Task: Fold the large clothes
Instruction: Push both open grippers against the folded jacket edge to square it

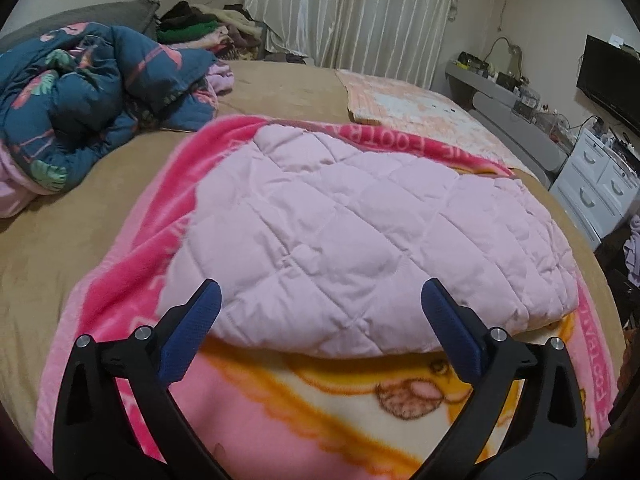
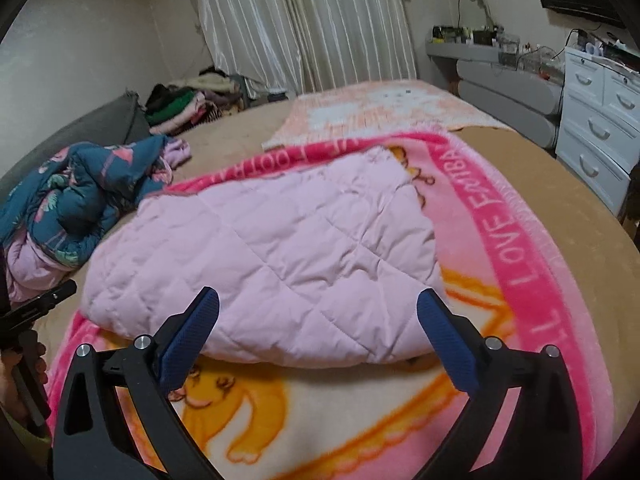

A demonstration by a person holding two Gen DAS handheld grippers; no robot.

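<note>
1. Wide bed (image 1: 100, 184) covered in a tan sheet, filling most of both views, with everything below lying on it.
2. Pink fleece blanket (image 1: 132, 264) spread flat across the near part of the bed, with a hot-pink border carrying white lettering and a yellow cartoon print on a cream centre.
3. Pale pink quilted garment (image 1: 360, 224), folded into a thick padded rectangle, resting on the middle of the fleece blanket; near folded edge just beyond both sets of fingertips, touching neither.
4. Crumpled teal quilt (image 1: 84, 92) with a pink flamingo and leaf print, heaped at the left of the bed, well apart from the folded garment, with a pale pink lining showing underneath.
5. Peach and white patterned mat (image 1: 416, 104) laid flat at the far right of the bed, beyond the fleece blanket.
6. Pile of mixed clothes (image 1: 200, 28) stacked at the far left corner, in front of striped curtains (image 1: 352, 12).
7. White chest of drawers (image 2: 600, 120) standing off the right side of the bed.
8. Left gripper (image 1: 320, 300), black frame with blue pads, jaws spread wide apart, nothing between them, hovering above the garment's near edge.
9. Right gripper (image 2: 318, 304), same build, jaws likewise wide apart and empty, poised over the near edge of the garment.
10. Part of a hand (image 2: 20, 372) on a handle at the left margin of the right wrist view.
</note>
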